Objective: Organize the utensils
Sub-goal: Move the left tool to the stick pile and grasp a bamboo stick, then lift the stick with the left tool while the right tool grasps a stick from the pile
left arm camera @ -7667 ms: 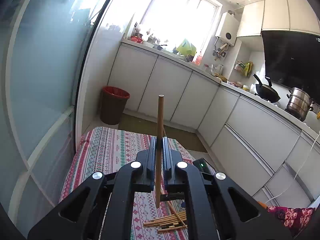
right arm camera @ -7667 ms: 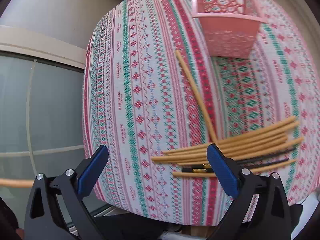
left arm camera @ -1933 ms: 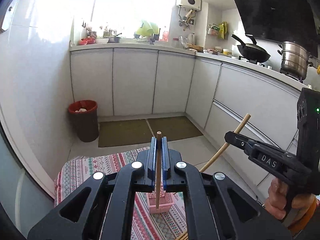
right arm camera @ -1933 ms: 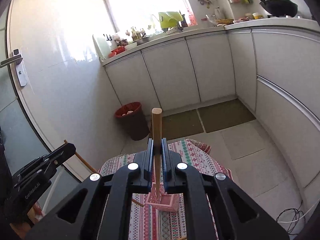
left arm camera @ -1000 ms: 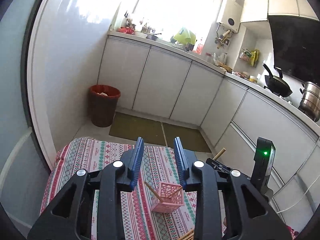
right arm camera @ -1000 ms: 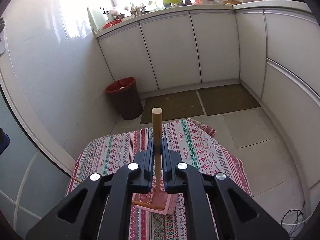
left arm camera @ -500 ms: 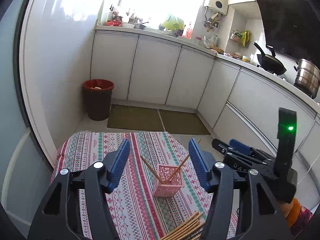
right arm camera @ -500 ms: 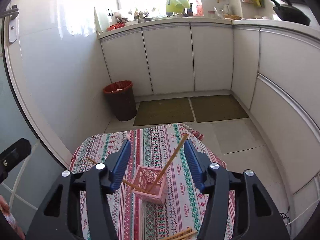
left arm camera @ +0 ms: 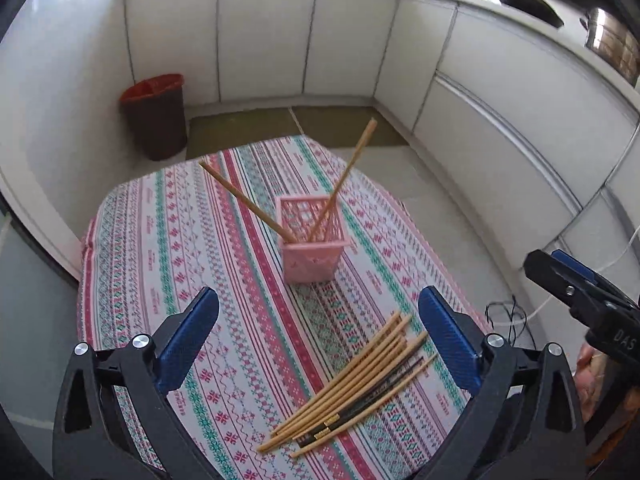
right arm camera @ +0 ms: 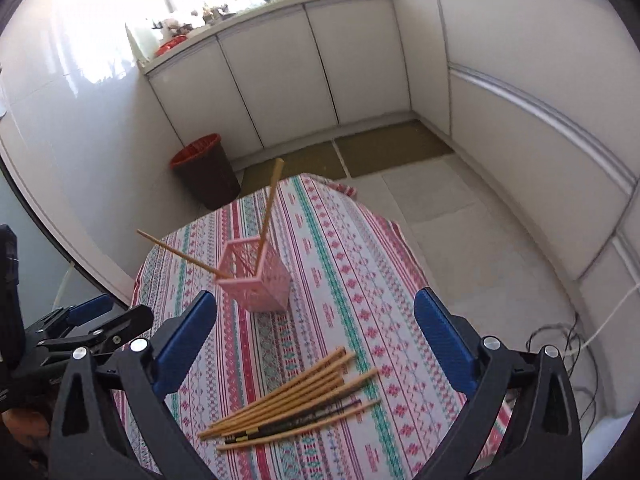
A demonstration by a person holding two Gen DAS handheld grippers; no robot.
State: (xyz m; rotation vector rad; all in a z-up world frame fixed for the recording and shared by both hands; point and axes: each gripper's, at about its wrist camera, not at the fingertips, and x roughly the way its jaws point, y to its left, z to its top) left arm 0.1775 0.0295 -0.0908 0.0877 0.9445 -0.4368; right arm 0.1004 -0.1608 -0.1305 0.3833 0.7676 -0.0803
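On the bench [left arm camera: 132, 240], under a woven cloth striped in pink, green and white, stands a square pink plastic basket [left arm camera: 310, 248] with lattice walls, two slim wooden chopsticks [left arm camera: 344, 180] leaning out of it in a V. Nearer both cameras, a loose bundle of chopsticks [left arm camera: 360, 380], mostly pale wood with a few dark ones, lies flat. Both the left claw [left arm camera: 318, 332] and right claw [right arm camera: 316, 330] have just been opening and stand spread wide with nothing between them, the basket beyond their tips.

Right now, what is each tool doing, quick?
Left tool: open, jaws just opened wide, holding nothing.
Right tool: open, jaws just opened wide, holding nothing.
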